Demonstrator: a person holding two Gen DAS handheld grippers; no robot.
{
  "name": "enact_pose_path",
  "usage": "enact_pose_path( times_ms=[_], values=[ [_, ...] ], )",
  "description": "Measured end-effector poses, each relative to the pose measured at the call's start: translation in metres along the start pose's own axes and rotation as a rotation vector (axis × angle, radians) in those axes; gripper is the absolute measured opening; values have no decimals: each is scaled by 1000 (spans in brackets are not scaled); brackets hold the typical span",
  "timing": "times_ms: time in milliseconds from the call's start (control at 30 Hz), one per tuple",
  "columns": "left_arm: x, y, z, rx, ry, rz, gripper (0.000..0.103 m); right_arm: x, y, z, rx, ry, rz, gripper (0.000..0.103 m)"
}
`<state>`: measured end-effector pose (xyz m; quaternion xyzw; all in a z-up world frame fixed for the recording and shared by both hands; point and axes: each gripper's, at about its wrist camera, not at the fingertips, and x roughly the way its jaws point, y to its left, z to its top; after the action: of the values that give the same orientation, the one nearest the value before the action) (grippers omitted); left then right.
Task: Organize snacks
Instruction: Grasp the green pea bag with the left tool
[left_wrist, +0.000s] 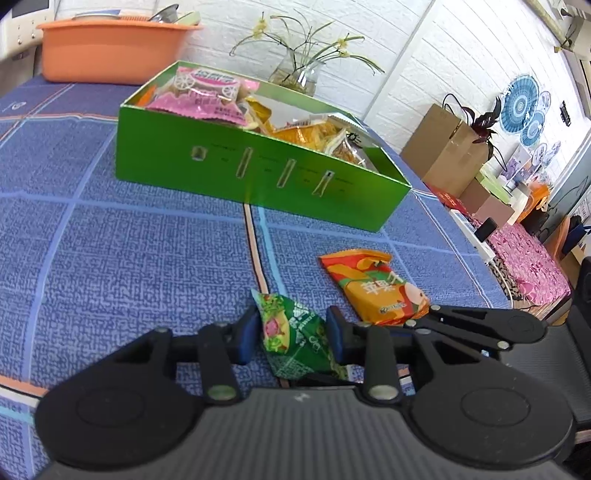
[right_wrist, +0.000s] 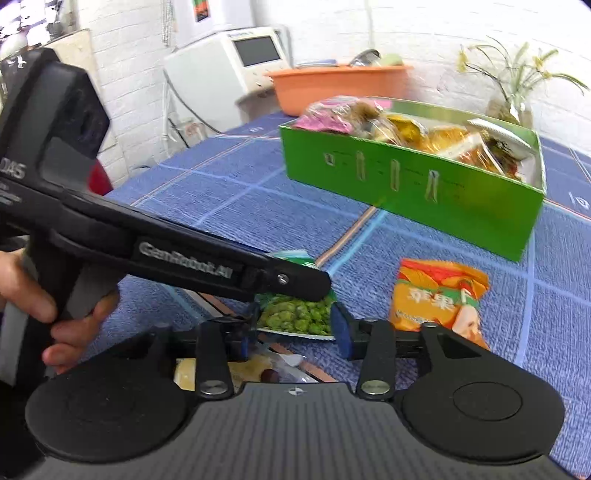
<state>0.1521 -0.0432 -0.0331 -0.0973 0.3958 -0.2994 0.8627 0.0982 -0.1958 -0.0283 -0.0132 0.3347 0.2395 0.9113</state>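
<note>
Green snack packet (left_wrist: 291, 332) pinched in left tool (left_wrist: 293, 334); orange packet (left_wrist: 376, 288) beside.

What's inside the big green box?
The green box holds a pile of snack bags: a pink packet at one end, yellow and orange ones in the middle. Whatever lies underneath them is covered up.

White brick-pattern wall (left_wrist: 424, 55) behind a table under blue grid-checked woven cloth (left_wrist: 129, 240), evenly daylit. Glass vase of yellow-flowered stems (left_wrist: 299, 70), orange plastic basin (left_wrist: 110, 51), white screen-fronted appliance (right_wrist: 236, 62) at back. Brown cardboard boxes (left_wrist: 443, 147), blue paper fans (left_wrist: 521, 107) at right.
</note>
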Motion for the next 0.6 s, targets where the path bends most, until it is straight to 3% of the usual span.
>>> enact_pose_path(
  times_ms=[33, 200, 367, 600],
  values=[
    [1, 1, 0, -6, 0, -3, 30, 1, 0, 0, -6, -4, -9, 90],
    [5, 8, 2, -53, 4, -37, 30, 8, 2, 2, -72, -6, -19, 93],
    [5, 5, 3, -55, 4, -24, 29, 8, 4, 0, -107, -16, -32, 84],
    [-3, -6, 2, -1, -14, -8, 28, 5, 5, 0, -72, -35, -19, 83]
  ],
)
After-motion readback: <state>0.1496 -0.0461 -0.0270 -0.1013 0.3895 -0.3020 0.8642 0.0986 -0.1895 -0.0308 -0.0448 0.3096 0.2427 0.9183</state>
